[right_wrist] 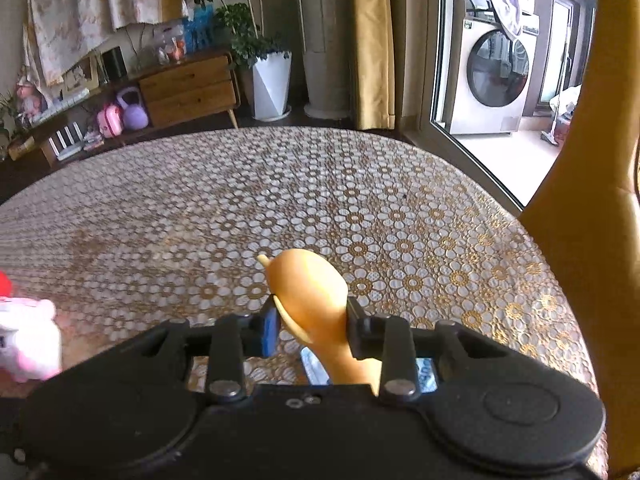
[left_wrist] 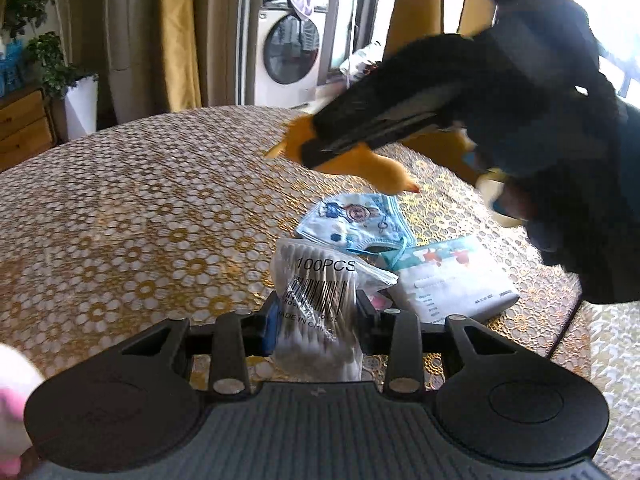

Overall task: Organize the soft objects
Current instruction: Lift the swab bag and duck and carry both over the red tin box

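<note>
- Plush toy, pink and white, sits at the far left edge of the table; in the right wrist view it lies left of the gripper.
- Left gripper is closed on a clear bag of cotton swabs, printed "100PCS" with a barcode, its lower end low over the lace-patterned cloth.
- Just beyond the bag lies a blue patterned face mask, flat on the table.
- Beside the mask, to its right, rests a white tissue pack with a printed top.
- Above these, the right gripper hangs in the air, blurred, clamped on a yellow rubber chicken.
- From the right wrist view, the right gripper pinches the chicken at its body, above the table.
</note>
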`<state>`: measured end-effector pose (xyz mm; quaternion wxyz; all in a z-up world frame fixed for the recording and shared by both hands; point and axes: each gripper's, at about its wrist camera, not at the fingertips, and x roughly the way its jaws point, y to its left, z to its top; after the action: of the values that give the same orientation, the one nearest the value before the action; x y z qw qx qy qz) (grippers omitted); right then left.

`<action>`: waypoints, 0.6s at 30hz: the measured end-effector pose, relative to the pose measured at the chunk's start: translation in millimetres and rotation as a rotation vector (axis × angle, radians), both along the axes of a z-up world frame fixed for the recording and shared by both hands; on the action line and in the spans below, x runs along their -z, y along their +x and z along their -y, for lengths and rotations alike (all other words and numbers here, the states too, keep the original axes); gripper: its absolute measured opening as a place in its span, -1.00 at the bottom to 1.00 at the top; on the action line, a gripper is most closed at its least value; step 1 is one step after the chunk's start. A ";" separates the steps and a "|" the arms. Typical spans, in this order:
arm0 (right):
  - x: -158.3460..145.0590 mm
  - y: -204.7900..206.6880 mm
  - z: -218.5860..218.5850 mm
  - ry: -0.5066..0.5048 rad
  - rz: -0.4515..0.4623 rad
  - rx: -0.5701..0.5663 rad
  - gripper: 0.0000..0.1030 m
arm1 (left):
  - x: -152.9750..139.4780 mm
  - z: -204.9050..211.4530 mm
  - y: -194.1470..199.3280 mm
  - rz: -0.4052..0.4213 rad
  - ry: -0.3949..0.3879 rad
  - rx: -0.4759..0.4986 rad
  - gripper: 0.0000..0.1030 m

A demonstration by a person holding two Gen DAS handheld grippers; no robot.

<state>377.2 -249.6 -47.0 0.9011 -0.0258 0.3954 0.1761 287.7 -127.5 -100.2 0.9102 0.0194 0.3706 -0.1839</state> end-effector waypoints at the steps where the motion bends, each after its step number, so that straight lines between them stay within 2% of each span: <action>1: -5.5 -6.0 1.8 0.006 0.001 0.001 -0.37 | -3.9 -2.6 -3.6 0.002 -0.004 -0.009 -0.30; 11: -54.2 -69.5 12.5 0.076 0.036 -0.004 -0.37 | -45.6 -31.0 -40.7 0.028 -0.038 -0.079 -0.30; 18: -74.5 -110.7 -4.3 0.112 0.044 -0.034 -0.37 | -71.7 -61.7 -71.8 0.054 -0.053 -0.118 -0.30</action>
<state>266.5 -245.2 27.5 0.9065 0.0140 0.3645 0.2124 215.8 -65.8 -28.5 0.9293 -0.0218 0.3414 -0.1391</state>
